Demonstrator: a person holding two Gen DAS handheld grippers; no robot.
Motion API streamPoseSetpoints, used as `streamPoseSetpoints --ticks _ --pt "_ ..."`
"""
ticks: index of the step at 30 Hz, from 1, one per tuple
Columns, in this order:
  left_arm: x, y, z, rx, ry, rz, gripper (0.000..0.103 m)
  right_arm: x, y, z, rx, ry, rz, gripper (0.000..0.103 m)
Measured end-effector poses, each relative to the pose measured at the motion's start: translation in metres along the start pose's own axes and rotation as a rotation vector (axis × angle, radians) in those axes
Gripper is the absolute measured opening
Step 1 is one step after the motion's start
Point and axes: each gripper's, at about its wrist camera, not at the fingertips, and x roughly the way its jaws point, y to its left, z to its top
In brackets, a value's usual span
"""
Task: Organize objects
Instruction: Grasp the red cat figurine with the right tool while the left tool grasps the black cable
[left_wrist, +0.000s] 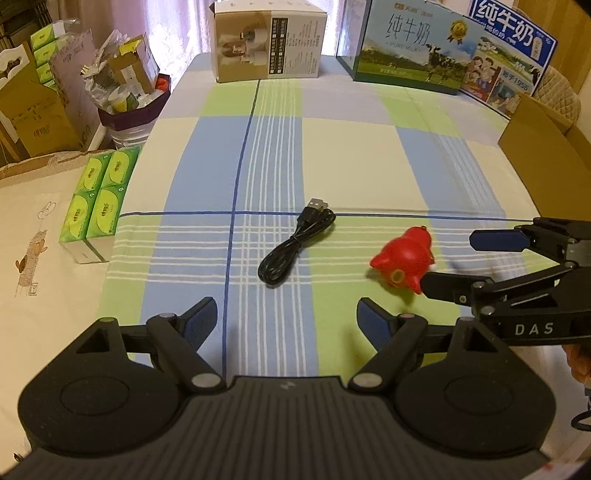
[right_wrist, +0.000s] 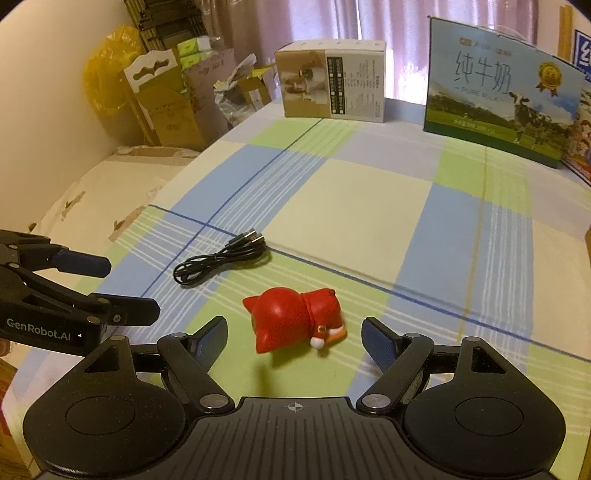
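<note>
A red cat-shaped toy (right_wrist: 293, 321) lies on its side on the checked cloth (right_wrist: 369, 206), between and just beyond the open fingers of my right gripper (right_wrist: 294, 338). In the left wrist view the same red toy (left_wrist: 404, 264) lies at the right, with the right gripper (left_wrist: 448, 262) open around it. A coiled black USB cable (left_wrist: 295, 243) rests ahead of my left gripper (left_wrist: 286, 321), which is open and holds nothing. The cable (right_wrist: 221, 262) sits left of and beyond the toy. The left gripper (right_wrist: 131, 290) shows at the left edge, apart from both objects.
A beige carton (left_wrist: 267, 40) and milk boxes (left_wrist: 417, 48) stand along the far edge. Green tissue packs (left_wrist: 98, 203) lie at the cloth's left edge. A brown cardboard box (left_wrist: 550, 136) sits at the right. Cartons and a full bin (left_wrist: 125, 96) crowd the far left.
</note>
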Motion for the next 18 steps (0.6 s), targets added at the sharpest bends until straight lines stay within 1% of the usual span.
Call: streamPoseSetpoints --ticks 9,15,16,17,18 --pt "0.022 0.005 0.01 0.006 0.031 0.004 0.08 0.029 -0.005 0.004 -0.034 0.043 0.005 0.077" --pt "0.031 0.007 0.015 0.014 0.038 0.01 0.08 0.039 -0.005 0.004 -0.056 0.065 0.013 0.076" --pt "0.032 0.007 0.016 0.017 0.038 0.011 0.08 0.04 -0.005 0.003 -0.063 0.062 0.013 0.075" --pt "0.033 0.007 0.017 0.02 0.038 0.011 0.08 0.041 -0.005 0.003 -0.07 0.061 0.015 0.065" --pt "0.035 0.006 0.018 0.024 0.038 0.01 0.08 0.041 -0.005 0.002 -0.075 0.063 0.02 0.064"
